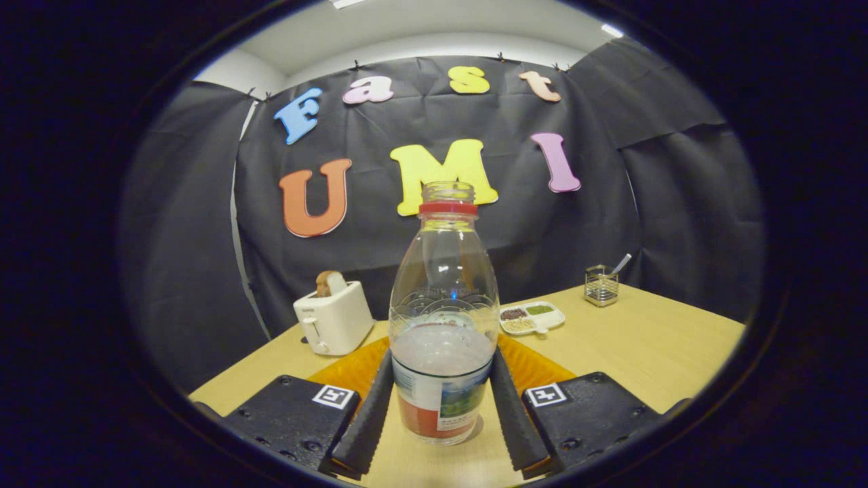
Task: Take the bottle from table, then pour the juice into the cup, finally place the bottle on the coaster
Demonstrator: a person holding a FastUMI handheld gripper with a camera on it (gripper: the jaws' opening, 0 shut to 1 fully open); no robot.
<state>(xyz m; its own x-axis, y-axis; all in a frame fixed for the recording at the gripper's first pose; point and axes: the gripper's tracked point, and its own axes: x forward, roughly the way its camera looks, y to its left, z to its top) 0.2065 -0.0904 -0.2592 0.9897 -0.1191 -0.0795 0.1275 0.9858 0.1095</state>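
A clear plastic bottle (443, 318) stands upright on the pale wooden table (651, 346), its long axis vertical and its open neck, ringed by a red collar, pointing straight up. The body is smooth and rounded, narrowing from a broad shoulder to the neck, with faint embossed rings about its middle and a printed paper label wrapped round the lower part; a cloudy pinkish liquid fills it to roughly a third. The gripper (442, 400) brackets the bottle — its two ribbed, bar-shaped fingers (366, 423) run along either side of the label, their tips close against the plastic, though whether both actually press on it cannot be told. Behind the bottle, and partly hidden by it and the fingers, lies an orange coaster (352, 369) with a finely ridged, woven-looking surface, flat on the table. Beyond the left finger sits a cream, glossy, box-shaped toaster (333, 318) with a slice of bread standing in its slot. Beyond the right finger rests a white sectioned dish (532, 317) holding grains in separate compartments — and farther back, near the table's edge, a small wire holder (601, 285) with a utensil leaning in it.
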